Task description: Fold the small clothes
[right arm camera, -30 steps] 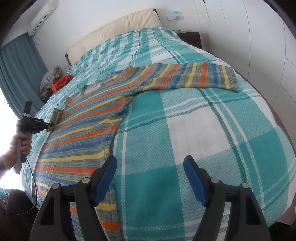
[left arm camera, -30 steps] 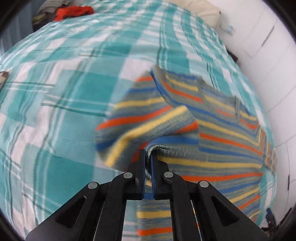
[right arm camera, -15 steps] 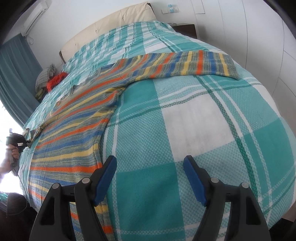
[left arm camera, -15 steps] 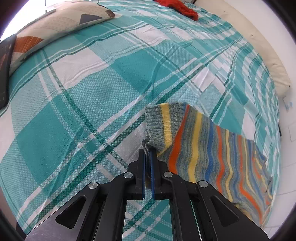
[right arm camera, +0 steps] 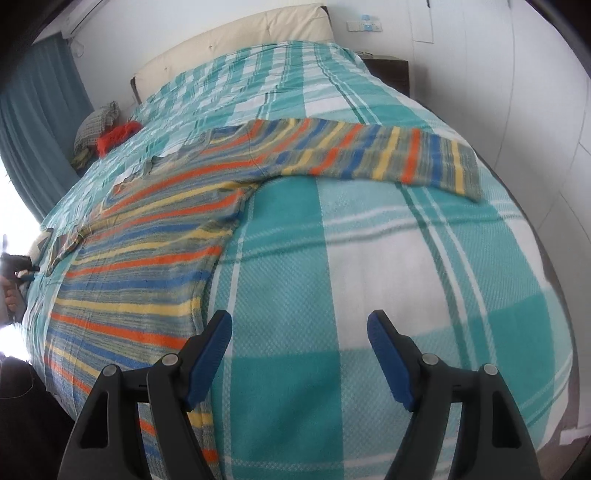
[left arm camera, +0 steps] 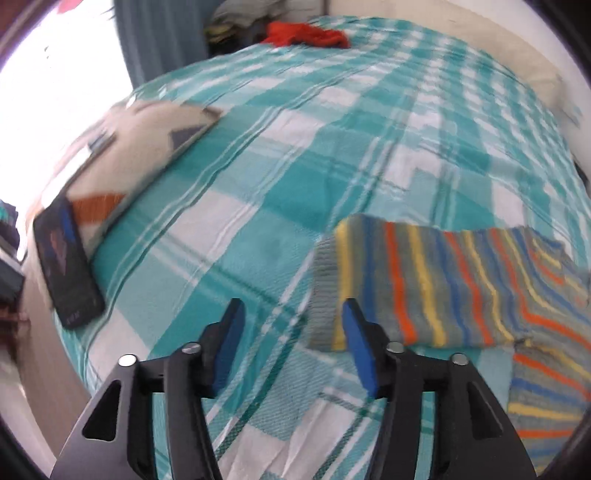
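Note:
A striped sweater point(right arm camera: 155, 251) in grey, orange, yellow and blue lies spread flat on the teal plaid bed point(right arm camera: 388, 277). Its right sleeve point(right arm camera: 388, 155) stretches out toward the wall. In the left wrist view its left sleeve point(left arm camera: 424, 288) lies flat, cuff toward me. My left gripper point(left arm camera: 291, 332) is open and empty, just left of the cuff. My right gripper point(right arm camera: 299, 339) is open and empty above the bedspread, beside the sweater's lower hem.
A patterned cushion point(left arm camera: 122, 155) and a dark tablet point(left arm camera: 66, 266) lie at the bed's left edge. A red garment point(left arm camera: 306, 33) and other clothes sit near the headboard point(right arm camera: 229, 44). A white wall point(right arm camera: 517, 92) and nightstand point(right arm camera: 391, 70) stand at the right.
My left gripper carried the left sleeve's cuff outward, laid it flat and opened, letting go. My right gripper stayed open and drifted slightly.

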